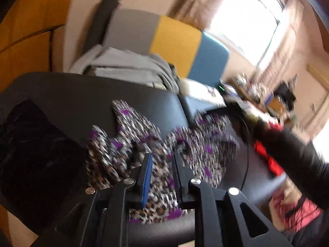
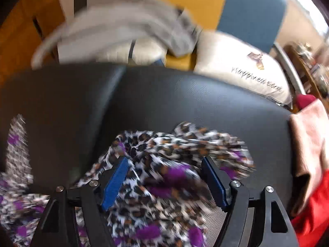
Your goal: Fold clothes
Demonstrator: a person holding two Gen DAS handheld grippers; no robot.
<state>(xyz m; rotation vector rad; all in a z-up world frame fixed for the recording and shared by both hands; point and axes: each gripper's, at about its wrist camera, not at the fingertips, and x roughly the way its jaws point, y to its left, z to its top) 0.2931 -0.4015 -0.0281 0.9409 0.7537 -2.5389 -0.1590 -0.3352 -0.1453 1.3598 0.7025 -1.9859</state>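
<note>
Hovering both tongs over spotty cloth | left tongs and right tongs gape, holding nothing | cloth bunched on black seat | unsure how far folding is

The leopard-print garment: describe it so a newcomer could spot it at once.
Find the black leather seat in front of the grey, yellow and blue backrest. The leopard-print garment lies crumpled on its near part, under both claws. It is the only spotted cloth, with purple patches, unlike the plain grey clothes piled behind and the red cloth to the right.
</note>
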